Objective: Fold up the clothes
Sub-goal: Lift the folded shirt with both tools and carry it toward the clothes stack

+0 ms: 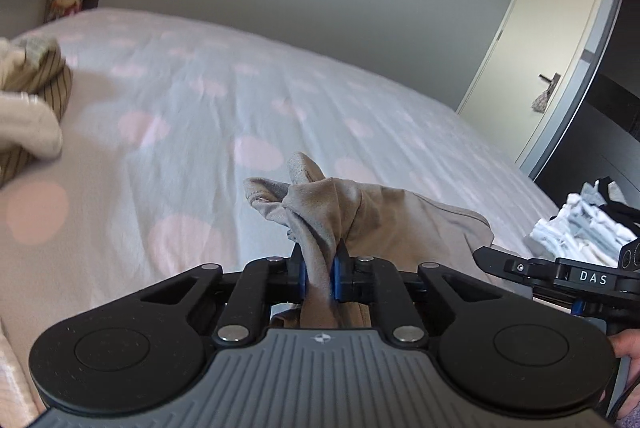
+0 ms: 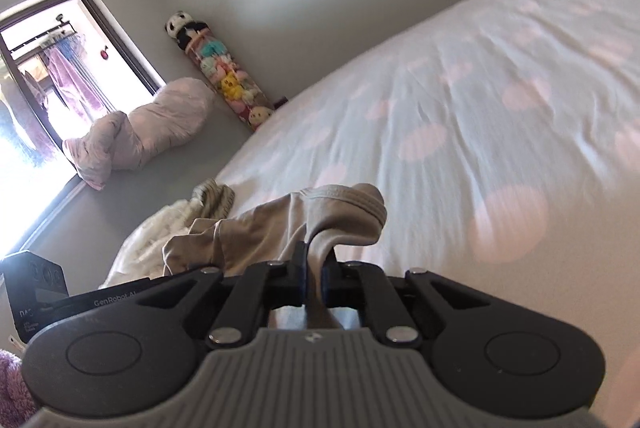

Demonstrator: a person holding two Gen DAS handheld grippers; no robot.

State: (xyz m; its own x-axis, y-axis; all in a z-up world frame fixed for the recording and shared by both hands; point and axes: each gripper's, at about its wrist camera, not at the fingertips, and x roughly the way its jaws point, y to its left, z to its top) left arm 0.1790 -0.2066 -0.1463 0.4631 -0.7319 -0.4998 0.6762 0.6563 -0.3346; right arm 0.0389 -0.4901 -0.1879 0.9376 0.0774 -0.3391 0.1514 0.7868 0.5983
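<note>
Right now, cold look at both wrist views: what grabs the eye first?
The beige garment, bunched in the middle foreground and pinched at two spots: the left gripper and right gripper are each shut on it. Behind it, the polka-dot bedspread fills most of both views. A column of plush toys stands in the room's corner, beside the bright window.
</note>
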